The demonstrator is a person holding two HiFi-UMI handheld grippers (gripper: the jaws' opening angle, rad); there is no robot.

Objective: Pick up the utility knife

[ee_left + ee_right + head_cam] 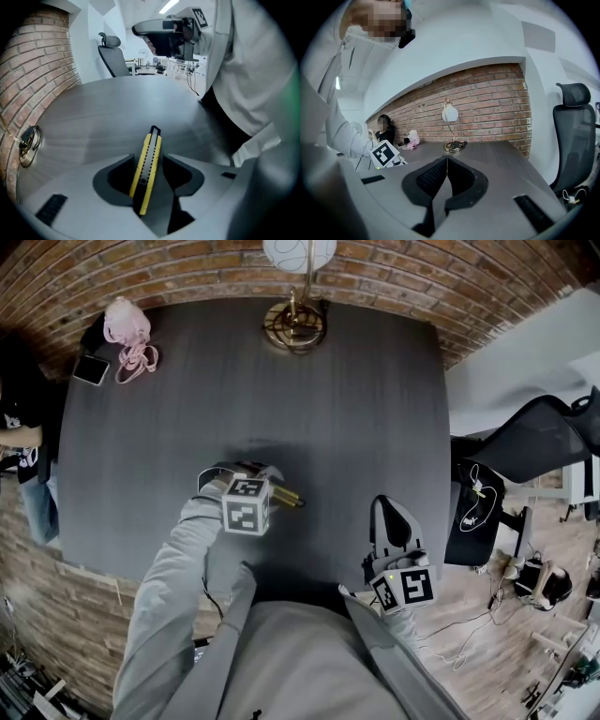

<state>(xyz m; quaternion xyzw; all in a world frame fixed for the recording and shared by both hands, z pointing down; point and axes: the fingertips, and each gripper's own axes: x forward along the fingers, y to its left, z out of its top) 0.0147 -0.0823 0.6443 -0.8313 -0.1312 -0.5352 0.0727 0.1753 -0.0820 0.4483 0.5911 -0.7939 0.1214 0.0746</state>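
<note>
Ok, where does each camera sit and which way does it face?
Head view: on the person's head, steeply down at the table; grey sleeves, left gripper, right gripper show.
Left gripper view: on that gripper, down along its open fingers at the utility knife between them; the person's torso shows.
Right gripper view: on that gripper, roughly level toward lamp and brick wall; closed fingers show.
Shared: the lamp, also in head view.

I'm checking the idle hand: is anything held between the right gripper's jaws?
No, the right gripper has its jaws closed together with nothing between them.
</note>
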